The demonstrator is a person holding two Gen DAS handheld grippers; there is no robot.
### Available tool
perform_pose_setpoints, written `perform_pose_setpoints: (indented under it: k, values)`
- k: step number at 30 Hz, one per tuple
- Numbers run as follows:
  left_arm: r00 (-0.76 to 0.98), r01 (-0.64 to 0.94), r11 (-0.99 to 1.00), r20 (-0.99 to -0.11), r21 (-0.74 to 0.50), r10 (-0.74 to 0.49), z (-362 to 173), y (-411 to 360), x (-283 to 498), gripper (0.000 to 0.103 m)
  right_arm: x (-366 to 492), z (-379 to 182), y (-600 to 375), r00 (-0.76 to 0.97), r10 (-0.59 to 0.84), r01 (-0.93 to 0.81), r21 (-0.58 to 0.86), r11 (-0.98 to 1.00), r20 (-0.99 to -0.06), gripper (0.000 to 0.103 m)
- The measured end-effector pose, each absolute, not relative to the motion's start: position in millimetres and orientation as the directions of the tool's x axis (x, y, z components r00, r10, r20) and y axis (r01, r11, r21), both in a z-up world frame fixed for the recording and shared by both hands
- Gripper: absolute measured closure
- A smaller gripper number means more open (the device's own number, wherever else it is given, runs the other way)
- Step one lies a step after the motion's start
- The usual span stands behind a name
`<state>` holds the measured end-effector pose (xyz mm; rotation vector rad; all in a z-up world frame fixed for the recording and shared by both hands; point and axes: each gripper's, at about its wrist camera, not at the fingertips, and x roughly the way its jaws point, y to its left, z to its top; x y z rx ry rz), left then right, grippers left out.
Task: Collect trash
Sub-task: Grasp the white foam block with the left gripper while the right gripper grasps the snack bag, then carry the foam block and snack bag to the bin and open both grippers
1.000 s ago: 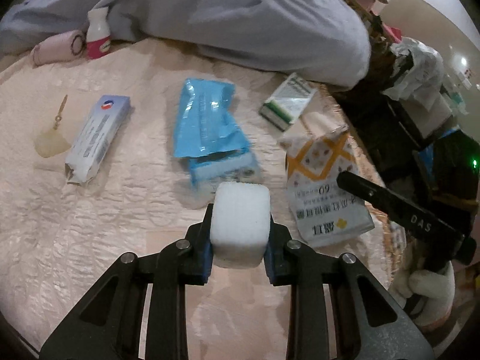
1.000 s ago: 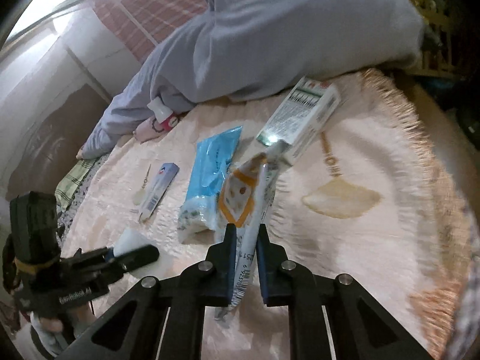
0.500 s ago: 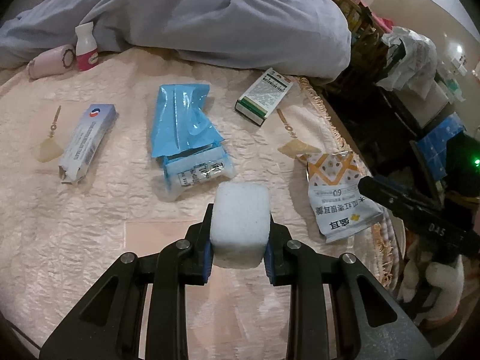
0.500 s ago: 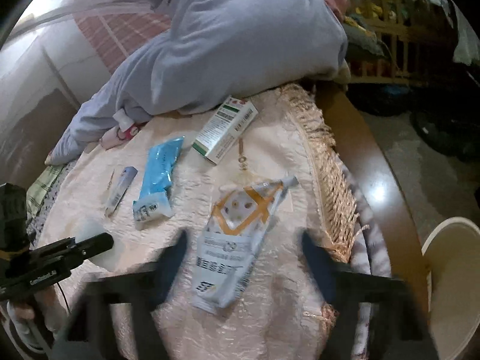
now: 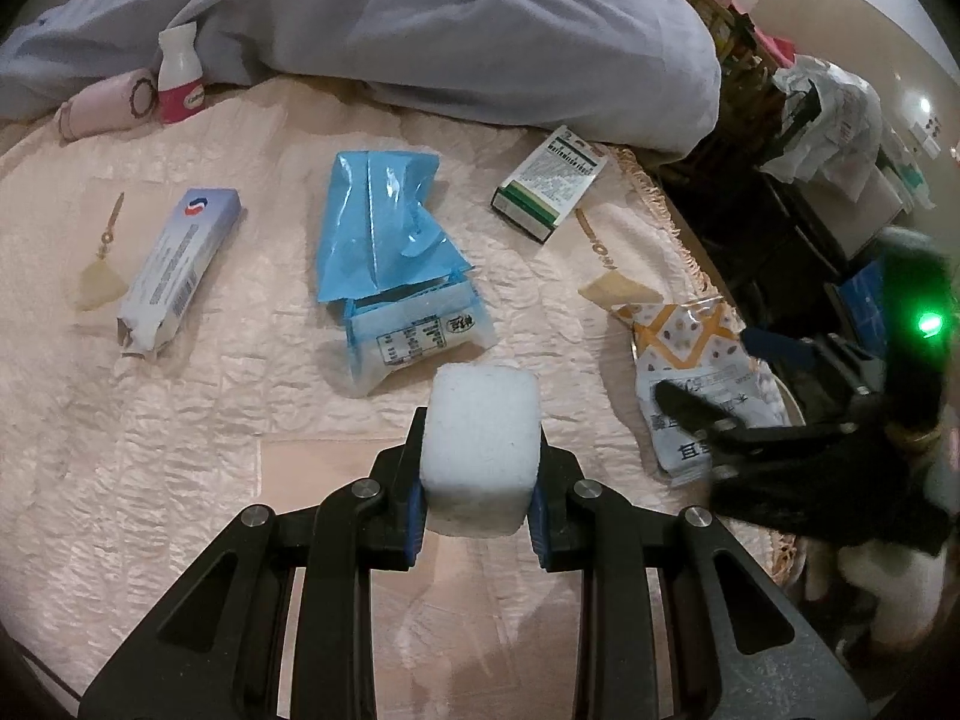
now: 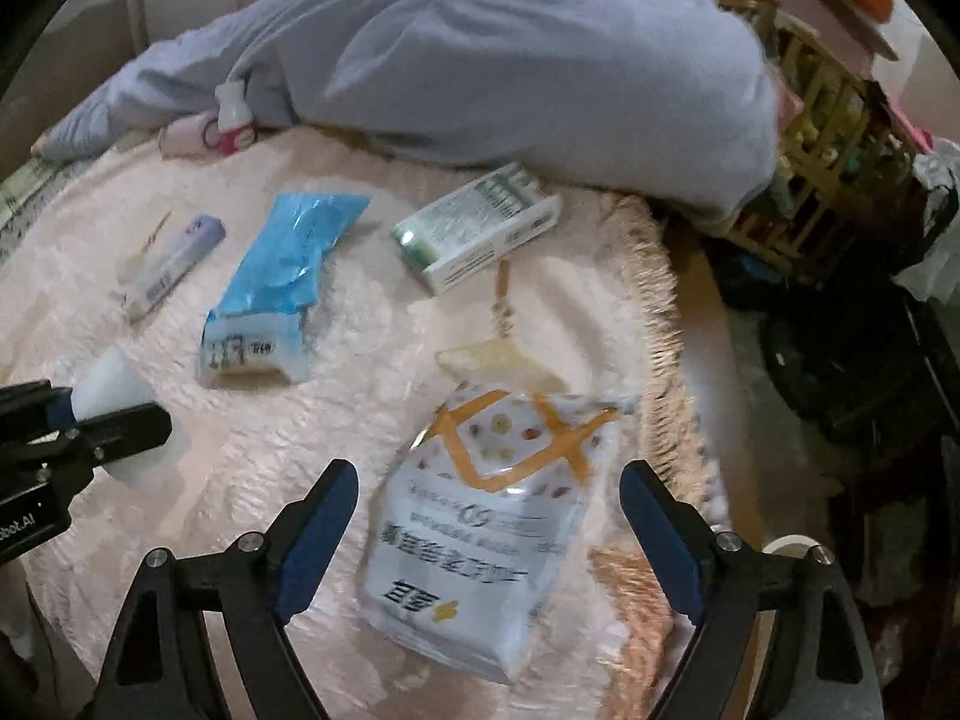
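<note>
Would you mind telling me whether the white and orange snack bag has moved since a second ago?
Yes. The snack bag has shifted toward the fringed cloth edge, away from the green-and-white box.

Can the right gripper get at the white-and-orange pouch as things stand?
Probably yes: the right gripper has its jaws wide apart with the white-and-orange pouch lying flat between them on the cloth, nothing covering it.

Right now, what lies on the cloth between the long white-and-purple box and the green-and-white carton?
The torn blue wrapper lies between the long box and the green-and-white carton, apart from both. The left wrist view shows it best; the right wrist view agrees.
</note>
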<state>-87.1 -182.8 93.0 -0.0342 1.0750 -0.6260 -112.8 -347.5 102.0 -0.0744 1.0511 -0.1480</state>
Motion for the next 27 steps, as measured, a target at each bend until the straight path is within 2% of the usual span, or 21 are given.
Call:
perform_pose_setpoints:
  k: [4,7,9,10,13,14,22,27]
  values:
    - [0.318,0.459,0.827,-0.809,-0.325,-0.495,93,-182,-88,0.079,-102,79,-342,0.454,-0.232,0.081,-0.22,0.972,-0.86,0.013]
    - [0.314,0.461,0.826,-0.81,-0.325,-0.494,93,-184,-88,0.079,-104,68,-357,0.448,-0.212,0.098,-0.188,0.977,-0.869,0.014]
    - [0.311,0.462,0.823,-0.809,-0.33,-0.499,94,-186,-89,0.079,-109,59,-373,0.436,-0.104,0.085,-0.075,0.994,-0.894,0.03]
    - [0.31,0.465,0.821,-0.808,-0.331,-0.501,95,-188,-89,0.079,-113,58,-380,0.443,-0.058,0.09,-0.02,0.996,-0.894,0.031]
    - [0.307,0.479,0.812,-0.803,-0.333,-0.51,100,-195,-93,0.079,-131,68,-397,0.524,0.028,0.105,0.097,0.99,-0.851,0.045]
    - [0.304,0.484,0.808,-0.801,-0.336,-0.515,102,-198,-95,0.079,-137,73,-402,0.546,0.052,0.099,0.126,0.987,-0.836,0.055]
    - [0.263,0.521,0.765,-0.781,-0.379,-0.566,121,-230,-112,0.079,-171,94,-421,0.607,0.105,0.105,0.21,0.972,-0.788,0.056]
    - [0.236,0.567,0.731,-0.775,-0.381,-0.587,130,-261,-125,0.079,-193,114,-426,0.637,0.076,0.117,0.193,0.974,-0.767,0.056]
